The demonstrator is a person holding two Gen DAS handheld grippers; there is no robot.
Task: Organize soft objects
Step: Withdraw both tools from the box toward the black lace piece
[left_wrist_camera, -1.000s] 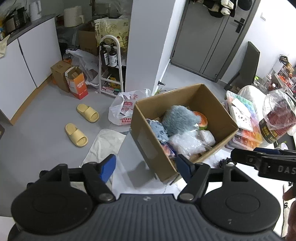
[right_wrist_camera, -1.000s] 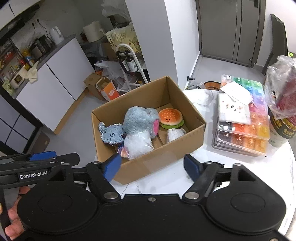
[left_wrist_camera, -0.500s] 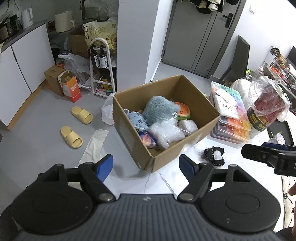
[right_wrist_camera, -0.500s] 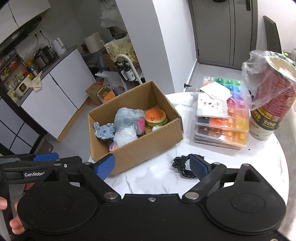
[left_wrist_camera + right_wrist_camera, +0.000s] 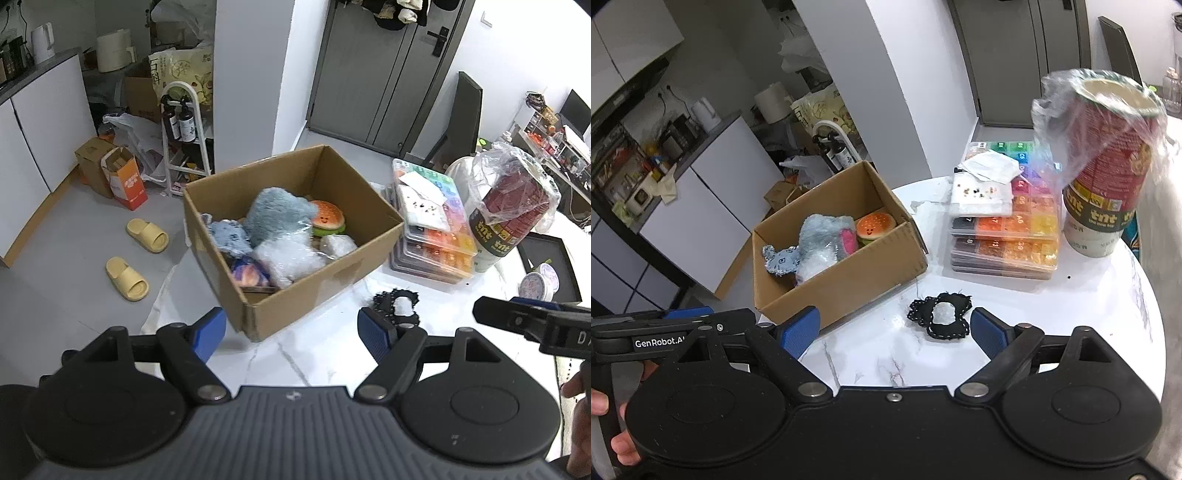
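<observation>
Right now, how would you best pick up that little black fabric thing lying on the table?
Come straight down from above with the right claw and pinch the black fabric piece across its narrow waist. It lies flat on the marble table, so there's no edge to slide under.

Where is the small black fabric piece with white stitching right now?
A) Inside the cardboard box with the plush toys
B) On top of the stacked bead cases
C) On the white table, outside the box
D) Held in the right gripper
C. The black fabric piece lies flat on the marble table, in front of the cardboard box, and the right gripper is open with nothing in it.
</observation>
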